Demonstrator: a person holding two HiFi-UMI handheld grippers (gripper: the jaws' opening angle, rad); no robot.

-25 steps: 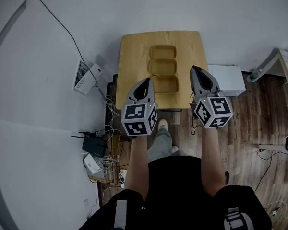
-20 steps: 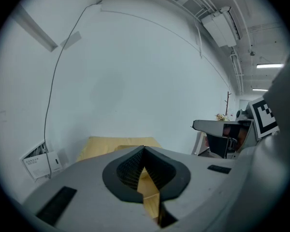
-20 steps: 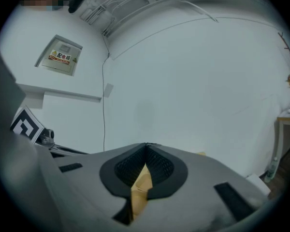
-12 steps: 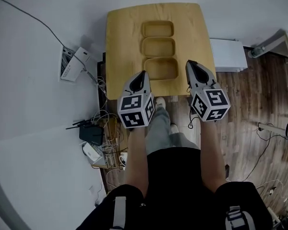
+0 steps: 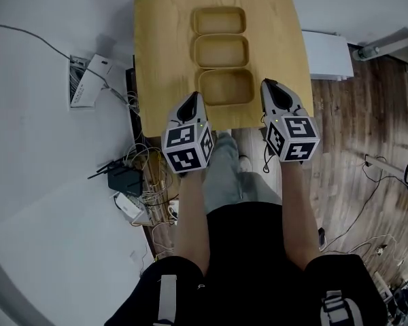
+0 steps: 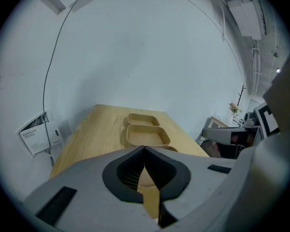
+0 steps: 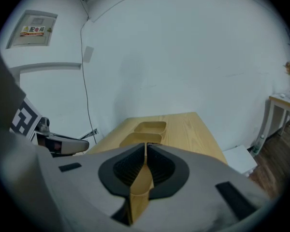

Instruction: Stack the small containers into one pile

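at far left a black router (image 5: pixel 124 180) sits on the floor among cables. we hold our left gripper (image 5: pixel 193 98) over the near left part of the bench (image 5: pixel 156 60), its jaws pressed together with nothing between them. three small tan containers lie unstacked in one row down the middle of the bench: the near container (image 5: pixel 226 87), the middle container (image 5: pixel 222 50) and the far container (image 5: pixel 219 21), each just beside the next. our right gripper (image 5: pixel 268 85) is just right of the near container, likewise clenched and empty. a white box (image 5: pixel 328 55) stands right of the bench
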